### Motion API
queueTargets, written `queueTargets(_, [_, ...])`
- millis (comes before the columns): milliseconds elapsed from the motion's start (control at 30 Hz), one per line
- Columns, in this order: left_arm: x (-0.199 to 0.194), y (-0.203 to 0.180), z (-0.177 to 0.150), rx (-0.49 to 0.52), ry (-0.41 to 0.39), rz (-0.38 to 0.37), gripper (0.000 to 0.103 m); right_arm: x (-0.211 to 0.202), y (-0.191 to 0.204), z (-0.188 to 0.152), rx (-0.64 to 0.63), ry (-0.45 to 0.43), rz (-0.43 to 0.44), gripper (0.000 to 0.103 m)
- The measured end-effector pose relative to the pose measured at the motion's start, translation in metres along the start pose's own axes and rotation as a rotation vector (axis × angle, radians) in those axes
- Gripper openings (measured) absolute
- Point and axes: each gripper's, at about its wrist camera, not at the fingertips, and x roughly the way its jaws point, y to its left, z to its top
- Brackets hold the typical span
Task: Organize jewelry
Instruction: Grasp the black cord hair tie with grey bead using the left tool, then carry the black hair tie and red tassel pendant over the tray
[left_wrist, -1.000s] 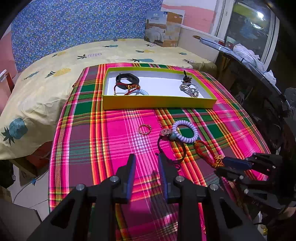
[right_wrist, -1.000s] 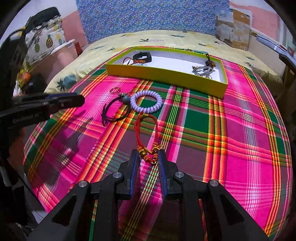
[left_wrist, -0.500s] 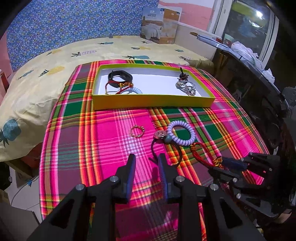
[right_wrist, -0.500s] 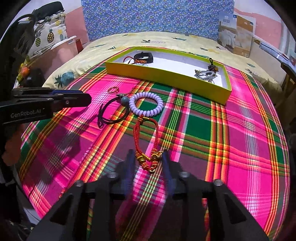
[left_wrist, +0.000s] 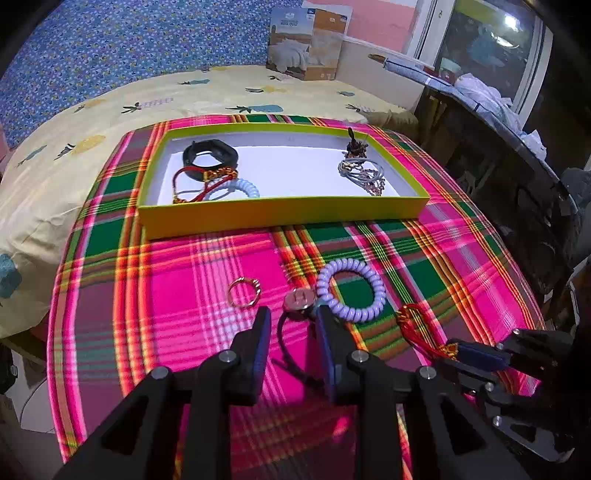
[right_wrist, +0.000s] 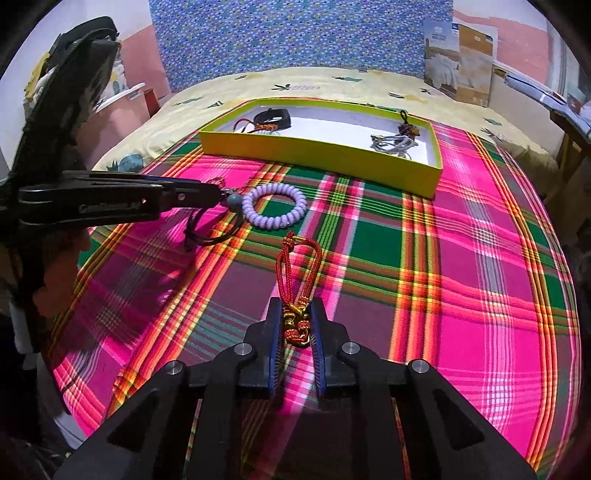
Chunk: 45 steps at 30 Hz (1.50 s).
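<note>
A yellow box (left_wrist: 280, 214) at the far side of the plaid cloth holds a black band (left_wrist: 210, 151), red cords and silver chains (left_wrist: 362, 173). Nearer lie a gold ring (left_wrist: 254, 285), a purple coil bracelet (left_wrist: 347, 263), a black cord bracelet (left_wrist: 284, 339) with a round charm, and a red cord bracelet (right_wrist: 286, 266). My left gripper (left_wrist: 292, 315) is open, its fingers either side of the black cord just behind the charm. My right gripper (right_wrist: 295, 310) is closing, and its pads press the red bracelet's gold-beaded knot.
The plaid cloth (left_wrist: 184, 280) covers a small table whose edges drop off left and right. A bed with a yellow pineapple sheet (left_wrist: 110, 110) lies behind it, with a cardboard package (left_wrist: 306, 48) at the back. A dark cluttered desk (left_wrist: 517, 177) stands to the right.
My left gripper has moved forward and a little down, from short of the black cord bracelet to astride it. The right jaws have narrowed onto the red bracelet's knot.
</note>
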Motion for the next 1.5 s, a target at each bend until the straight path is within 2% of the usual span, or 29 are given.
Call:
queueTargets(367, [0.016,-0.008,0.01,0.033,0.008,-0.002,0.026,-0.001,-0.008,-0.001,0.016,-0.002,0.006,0.015])
queueTargets(967, [0.029,-0.006,0.023,0.019,0.013,0.013,0.03,-0.001,-0.008,0.0,0.015,0.0,0.006,0.015])
queueTargets(1200, [0.022,-0.007,0.018,0.032,-0.003,0.022,0.025,-0.002,-0.008,-0.001,0.021,-0.005,0.0,0.015])
queueTargets(1500, [-0.009,-0.004,0.005,0.023,-0.044,0.003,0.021,-0.013,-0.013,-0.002,0.05,-0.033,-0.018,0.015])
